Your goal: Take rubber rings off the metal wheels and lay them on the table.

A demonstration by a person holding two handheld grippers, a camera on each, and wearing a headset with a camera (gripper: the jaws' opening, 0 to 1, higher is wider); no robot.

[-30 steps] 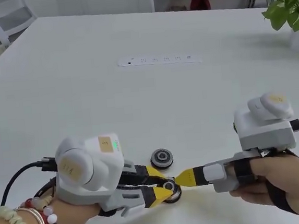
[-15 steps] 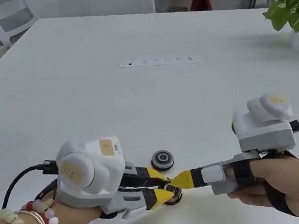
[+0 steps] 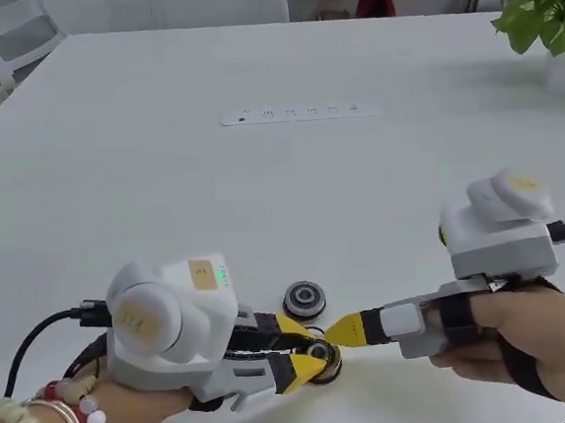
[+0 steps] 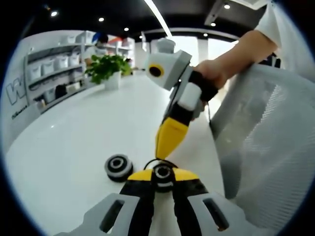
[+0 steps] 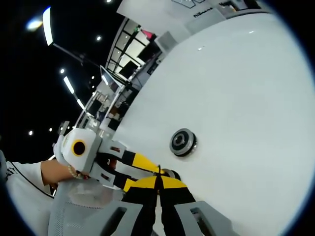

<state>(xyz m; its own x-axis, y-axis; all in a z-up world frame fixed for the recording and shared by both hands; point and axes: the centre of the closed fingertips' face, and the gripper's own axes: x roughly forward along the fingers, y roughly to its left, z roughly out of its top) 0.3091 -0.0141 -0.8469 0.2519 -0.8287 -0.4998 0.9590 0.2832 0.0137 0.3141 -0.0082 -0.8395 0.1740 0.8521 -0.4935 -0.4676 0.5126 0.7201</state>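
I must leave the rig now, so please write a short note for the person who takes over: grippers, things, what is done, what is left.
Left gripper: shut on a wheel.
Right gripper: shut, apparently pinching that wheel's ring, which looks partly lifted off.
Second wheel: lies on the table beside the grippers; its ring appears to be on.
Done: no ring laid on the table yet.
Left: pull this ring free, lay it down, then do the second wheel.
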